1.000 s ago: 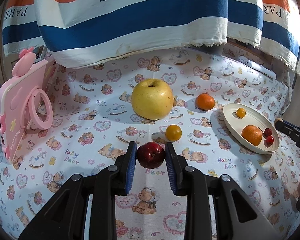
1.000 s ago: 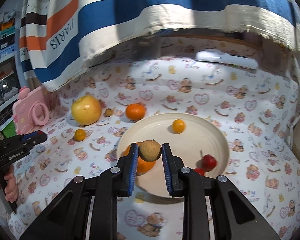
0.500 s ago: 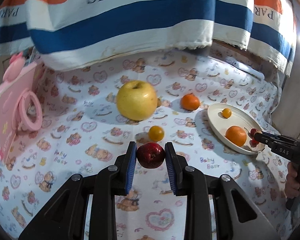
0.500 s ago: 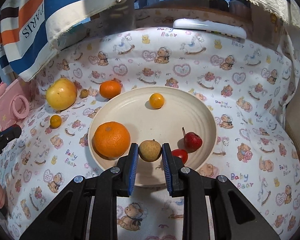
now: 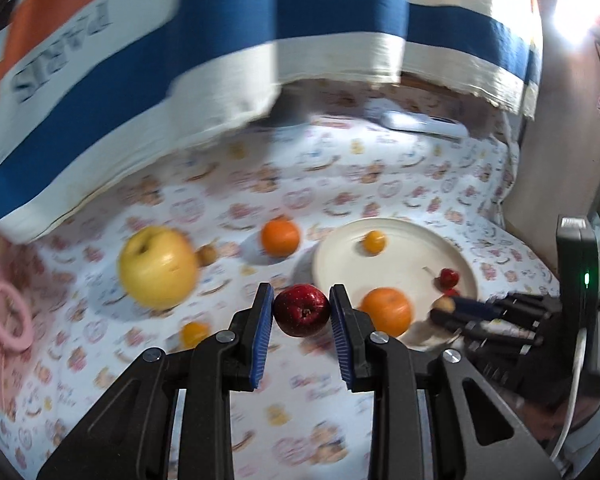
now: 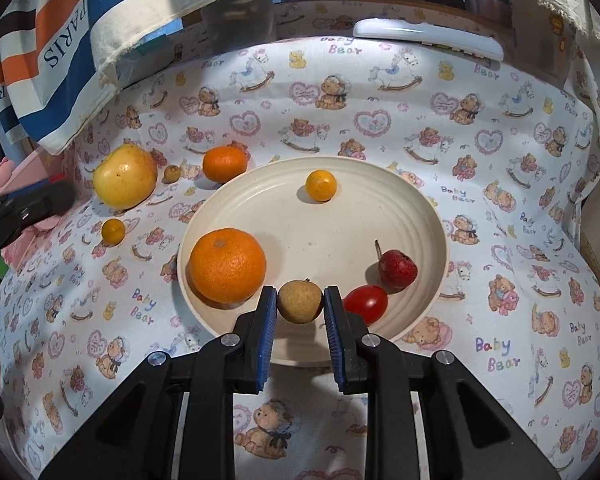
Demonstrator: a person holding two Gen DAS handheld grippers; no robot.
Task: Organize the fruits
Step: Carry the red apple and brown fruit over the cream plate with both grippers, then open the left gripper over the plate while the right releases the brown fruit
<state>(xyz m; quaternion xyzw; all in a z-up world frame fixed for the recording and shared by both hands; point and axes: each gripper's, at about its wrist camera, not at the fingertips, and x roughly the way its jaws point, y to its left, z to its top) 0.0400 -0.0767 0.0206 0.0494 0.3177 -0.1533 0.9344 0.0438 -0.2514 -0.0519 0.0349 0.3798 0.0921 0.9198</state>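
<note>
Red apple (image 5: 301,310): clamped between the blue pads of my left gripper (image 5: 302,318), held off the bear-print cloth (image 6: 500,184) just short of the plate's near-left rim.
Brown fruit (image 6: 300,301): small and round, pinched tight in my right gripper (image 6: 300,318) — it hangs over the front of the plate, between the large orange and the cherry tomato.
Plate (image 6: 380,176): cream, ribbed, on the cloth; in it lie a large orange (image 6: 228,265) at the left, a small yellow-orange fruit (image 6: 321,185) toward the back, a little red stemmed fruit (image 6: 397,269) at the right and a cherry tomato (image 6: 366,303) beside it.
Still on the cloth: a big yellow apple (image 6: 125,181), a tiny brown fruit (image 6: 172,173) just beside it, a second orange (image 6: 224,163) close to the plate's back-left rim, and a small yellow fruit (image 6: 113,231) nearer me — all left of the plate.
Backdrop: a striped towel (image 6: 64,40) lettered PARIS hangs behind; a white remote (image 6: 428,38) lies at the cloth's far edge.
Left-wrist view: blurred.
</note>
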